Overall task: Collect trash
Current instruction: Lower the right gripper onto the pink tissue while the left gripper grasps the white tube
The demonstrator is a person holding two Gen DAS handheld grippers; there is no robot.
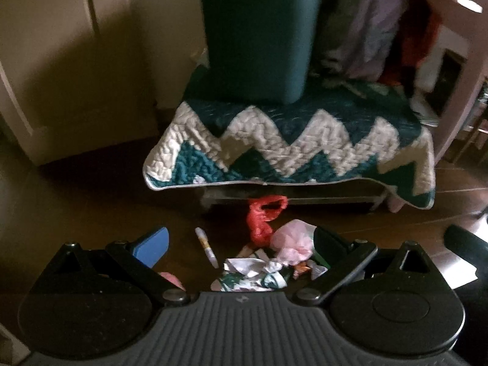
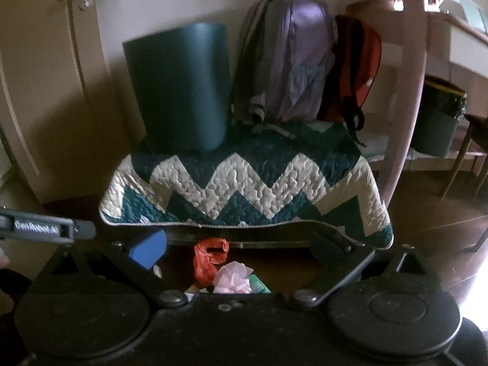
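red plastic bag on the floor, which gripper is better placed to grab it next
Probably the left gripper. In its view the red plastic bag sits just ahead between its open jaws, with the pile in view. The right gripper is open too, but the bag sits off toward its left finger.

Teal-white zigzag quilt (image 2: 244, 183); red bag (image 1: 262, 216); teal bin (image 2: 180, 88).

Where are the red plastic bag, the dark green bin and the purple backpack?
red plastic bag (image 1: 260, 219), left wrist view, crumpled body.
dark green bin (image 2: 180, 88), right wrist view, front wall.
purple backpack (image 2: 292, 58), right wrist view, front panel.
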